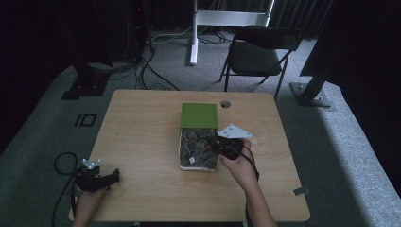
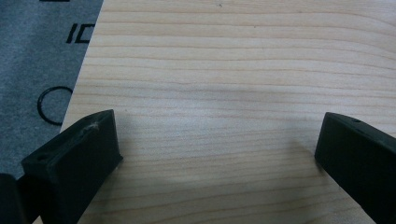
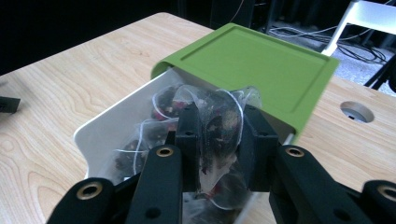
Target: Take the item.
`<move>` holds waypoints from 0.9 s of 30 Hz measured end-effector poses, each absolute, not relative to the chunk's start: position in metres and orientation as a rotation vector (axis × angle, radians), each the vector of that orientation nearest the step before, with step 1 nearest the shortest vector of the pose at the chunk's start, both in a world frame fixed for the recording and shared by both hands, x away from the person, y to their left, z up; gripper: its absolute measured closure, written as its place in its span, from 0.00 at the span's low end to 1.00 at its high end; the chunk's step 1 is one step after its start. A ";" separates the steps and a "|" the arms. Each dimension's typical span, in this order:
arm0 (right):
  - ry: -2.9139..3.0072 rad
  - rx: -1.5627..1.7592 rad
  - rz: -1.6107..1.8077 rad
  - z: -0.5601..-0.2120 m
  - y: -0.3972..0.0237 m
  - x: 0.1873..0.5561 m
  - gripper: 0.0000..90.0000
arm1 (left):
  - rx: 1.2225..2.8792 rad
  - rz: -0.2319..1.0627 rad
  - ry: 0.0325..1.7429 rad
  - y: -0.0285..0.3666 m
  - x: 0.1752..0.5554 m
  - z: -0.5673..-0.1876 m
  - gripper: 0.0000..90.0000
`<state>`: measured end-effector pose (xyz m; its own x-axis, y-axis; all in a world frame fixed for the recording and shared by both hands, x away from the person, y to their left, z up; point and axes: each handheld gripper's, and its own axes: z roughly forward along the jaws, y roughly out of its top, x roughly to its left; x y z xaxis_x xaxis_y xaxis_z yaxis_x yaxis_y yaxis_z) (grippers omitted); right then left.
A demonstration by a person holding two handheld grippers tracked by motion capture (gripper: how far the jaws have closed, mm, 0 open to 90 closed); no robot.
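Right gripper point(image 3: 217, 135) has its jaws pinched on a clear mesh tea bag point(image 3: 215, 122), dark dried bits and red flecks showing through, a thin white string looping off it. The bag sits dead centre of the right gripper view, just above the white box point(image 3: 100, 128) it shares with more of the same bags. That box's green lid point(image 3: 252, 65) is slid back toward the upper right of the frame, half covering it. No print readable on lid or box; a small white tag lies among the bags in the high view, too small to read.

From the high view the box point(image 1: 180, 150) is mid-table, the right gripper point(image 1: 226, 146) at its right edge, hand point(image 1: 241, 166) behind it. Left gripper point(image 1: 97, 178) rests at the lower left corner of the wooden table point(image 1: 142, 127), jaws spread wide over bare wood. On the grey floor beside it, black marks like "ID" point(image 2: 80, 33) and a ring point(image 2: 52, 106). A black folding chair point(image 1: 260, 52) stands beyond the table.
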<state>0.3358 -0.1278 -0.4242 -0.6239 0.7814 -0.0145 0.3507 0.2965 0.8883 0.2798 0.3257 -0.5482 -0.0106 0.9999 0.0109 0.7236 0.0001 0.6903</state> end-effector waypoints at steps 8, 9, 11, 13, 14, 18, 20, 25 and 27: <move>2.070 1.035 1.273 -0.415 -0.146 0.338 0.81 | 1.774 0.726 1.785 0.326 0.280 -0.548 0.00; 2.065 1.038 1.271 -0.414 -0.148 0.338 0.81 | 1.774 0.726 1.786 0.326 0.280 -0.548 0.00; 2.053 1.048 1.267 -0.412 -0.154 0.339 0.81 | 1.774 0.726 1.786 0.326 0.280 -0.548 0.00; 2.040 1.057 1.261 -0.411 -0.160 0.340 0.81 | 1.774 0.726 1.786 0.326 0.280 -0.548 0.00; 2.035 1.061 1.260 -0.410 -0.163 0.340 0.81 | 1.774 0.726 1.786 0.326 0.280 -0.548 0.00; 2.011 1.079 1.255 -0.408 -0.173 0.341 0.81 | 1.774 0.726 1.786 0.326 0.280 -0.548 0.00; 1.984 1.100 1.243 -0.407 -0.184 0.342 0.81 | 1.774 0.726 1.785 0.326 0.280 -0.548 0.00; 1.952 1.130 1.219 -0.407 -0.201 0.343 0.81 | 1.774 0.726 1.785 0.326 0.280 -0.548 0.00; 1.940 1.142 1.206 -0.407 -0.207 0.344 0.81 | 1.775 0.727 1.784 0.326 0.280 -0.548 0.00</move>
<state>0.3436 -0.2073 -0.4066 -0.4657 0.8843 -0.0347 0.3604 0.2253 0.9052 0.2798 0.3257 -0.5483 -0.0099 0.9999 0.0111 0.7232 -0.0005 0.6907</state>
